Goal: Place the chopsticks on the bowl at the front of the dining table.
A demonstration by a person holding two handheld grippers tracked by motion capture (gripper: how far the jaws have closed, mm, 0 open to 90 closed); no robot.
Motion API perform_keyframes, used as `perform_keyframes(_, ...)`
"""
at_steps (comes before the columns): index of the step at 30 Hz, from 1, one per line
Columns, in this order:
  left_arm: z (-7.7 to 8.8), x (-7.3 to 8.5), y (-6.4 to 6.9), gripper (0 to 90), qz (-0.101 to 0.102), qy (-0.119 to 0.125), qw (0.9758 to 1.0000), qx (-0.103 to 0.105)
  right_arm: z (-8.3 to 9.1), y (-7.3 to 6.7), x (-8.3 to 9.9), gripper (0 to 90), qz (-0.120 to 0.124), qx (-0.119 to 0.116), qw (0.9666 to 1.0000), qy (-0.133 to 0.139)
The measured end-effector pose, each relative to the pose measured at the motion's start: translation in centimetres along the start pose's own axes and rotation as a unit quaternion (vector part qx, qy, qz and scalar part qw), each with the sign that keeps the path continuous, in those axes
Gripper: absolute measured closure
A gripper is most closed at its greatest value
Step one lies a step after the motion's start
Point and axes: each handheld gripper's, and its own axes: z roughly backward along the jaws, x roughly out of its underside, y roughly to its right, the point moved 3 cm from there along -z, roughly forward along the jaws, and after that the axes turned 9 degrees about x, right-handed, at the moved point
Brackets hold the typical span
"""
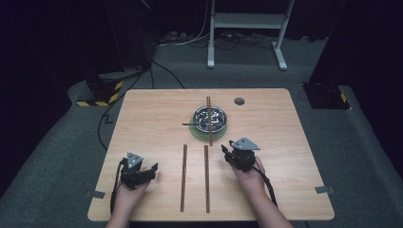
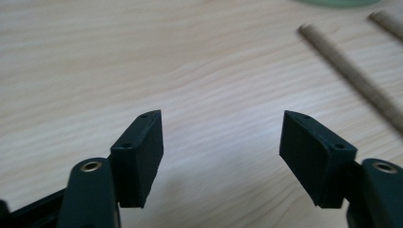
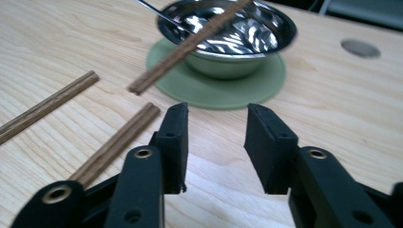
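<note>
Wooden table [image 1: 142, 123] with two sticks [image 1: 184, 176], green saucer [image 1: 199, 134].

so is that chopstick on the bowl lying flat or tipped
Tipped: the chopstick rests across the bowl rim, its near end raised above the table.

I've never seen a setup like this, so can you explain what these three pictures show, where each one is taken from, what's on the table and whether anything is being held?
A person sits at a wooden table and holds a hand tool with two black jaws in each hand: the left gripper and the right gripper. The high view looks down from above. The other two pictures come from small cameras riding on each gripper, looking along its jaws. On the table stands a metal bowl on a green coaster, with one chopstick resting across the bowl. Two more chopsticks lie flat between the hands. Both grippers are open and hold nothing.
</note>
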Motion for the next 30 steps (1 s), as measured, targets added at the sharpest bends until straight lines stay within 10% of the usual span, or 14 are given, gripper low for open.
perform_keyframes(15, 0.9, 2.4, -0.9, 18.8, 0.002, -0.025, 0.9997, -0.005, 5.4, 10.4, 7.4, 45.3, -0.052, 0.045, 0.9919, -0.106)
perform_keyframes(30, 0.8, 2.4, -0.8, 16.9, 0.008, -0.026, 0.9996, -0.012, 6.3, 11.4, 8.6, 38.8, -0.044, 0.059, 0.9904, -0.117)
